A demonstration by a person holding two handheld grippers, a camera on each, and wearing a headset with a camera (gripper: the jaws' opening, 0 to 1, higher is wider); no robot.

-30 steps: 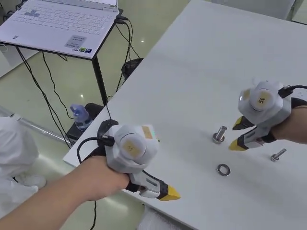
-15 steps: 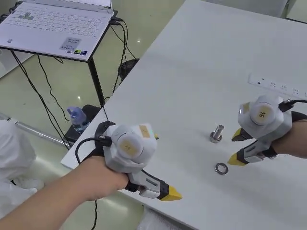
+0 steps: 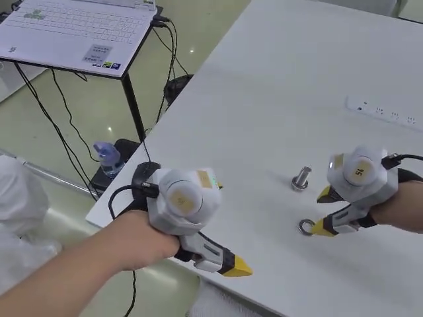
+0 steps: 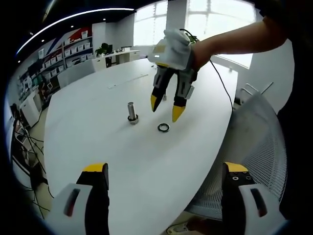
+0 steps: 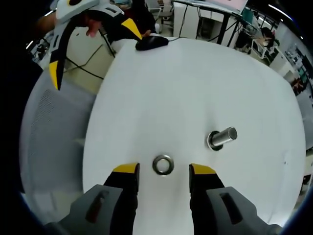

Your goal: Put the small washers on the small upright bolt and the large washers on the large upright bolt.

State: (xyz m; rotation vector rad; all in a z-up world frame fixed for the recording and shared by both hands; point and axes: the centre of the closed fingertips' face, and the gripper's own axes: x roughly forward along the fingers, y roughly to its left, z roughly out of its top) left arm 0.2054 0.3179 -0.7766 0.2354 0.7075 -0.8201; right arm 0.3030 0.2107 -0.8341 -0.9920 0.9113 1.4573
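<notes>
1. The washer (image 5: 163, 164) lies flat on the white table (image 3: 264, 99), a little in from its near edge. It sits between the yellow tips of your right gripper (image 3: 320, 212), whose jaws stand apart on either side of it, not clamped.
2. The upright bolt (image 3: 302, 178) stands just beyond the washer, farther from that edge and clear of it.
3. You angle the right gripper down at the tabletop. Your left gripper (image 3: 234, 266) hangs over the near edge towards the left corner, jaws spread wide and holding nothing.
4. A second ago the right gripper's tips were level with the bolt; they have since dropped to the washer. Washer and bolt keep their places.
5. The number on the right gripper's round cap is too blurred to read, as are the stickers on the laptop (image 3: 73, 33) beyond the table's left edge.
</notes>
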